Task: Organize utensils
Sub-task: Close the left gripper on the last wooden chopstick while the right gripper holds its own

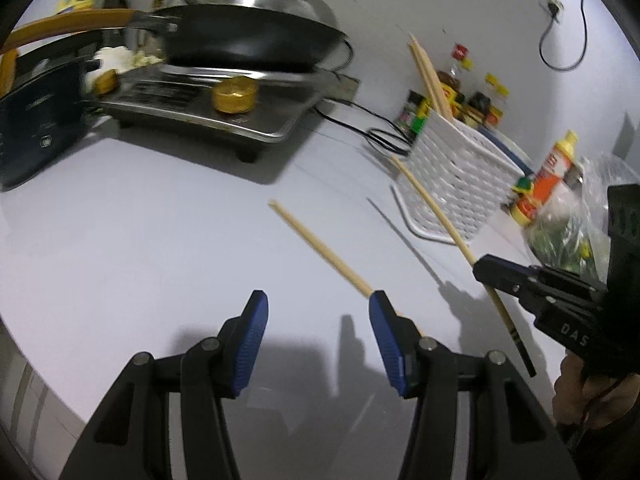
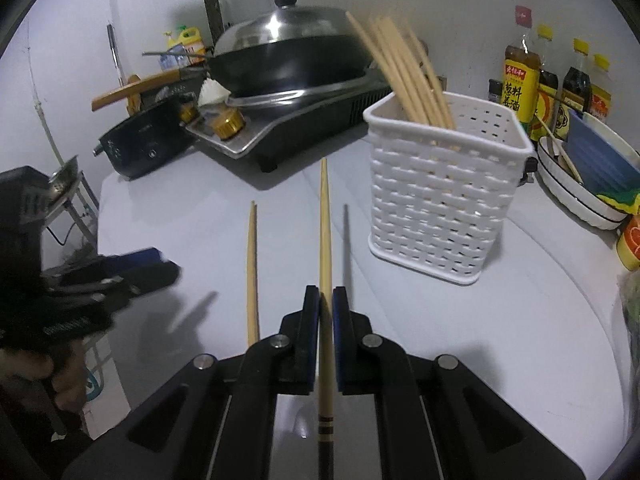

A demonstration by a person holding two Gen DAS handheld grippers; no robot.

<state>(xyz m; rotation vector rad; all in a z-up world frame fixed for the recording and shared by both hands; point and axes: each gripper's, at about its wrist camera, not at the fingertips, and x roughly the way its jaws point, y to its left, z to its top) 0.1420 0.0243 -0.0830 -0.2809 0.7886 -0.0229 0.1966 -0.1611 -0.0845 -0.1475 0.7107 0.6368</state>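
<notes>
The right claw (image 2: pixel 326 300) pinches one chopstick (image 2: pixel 325 232), long axis pointing ahead; the white basket (image 2: pixel 440 200) stands ahead-right; the left claw (image 1: pixel 318 320), half-open, holds nothing.

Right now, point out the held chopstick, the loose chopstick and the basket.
held chopstick (image 2: pixel 325 240), right wrist view, mid-shaft ahead of the right tongs.
loose chopstick (image 2: pixel 251 272), right wrist view, mid-shaft lying on the table.
basket (image 2: pixel 436 200), right wrist view, front woven wall.
</notes>
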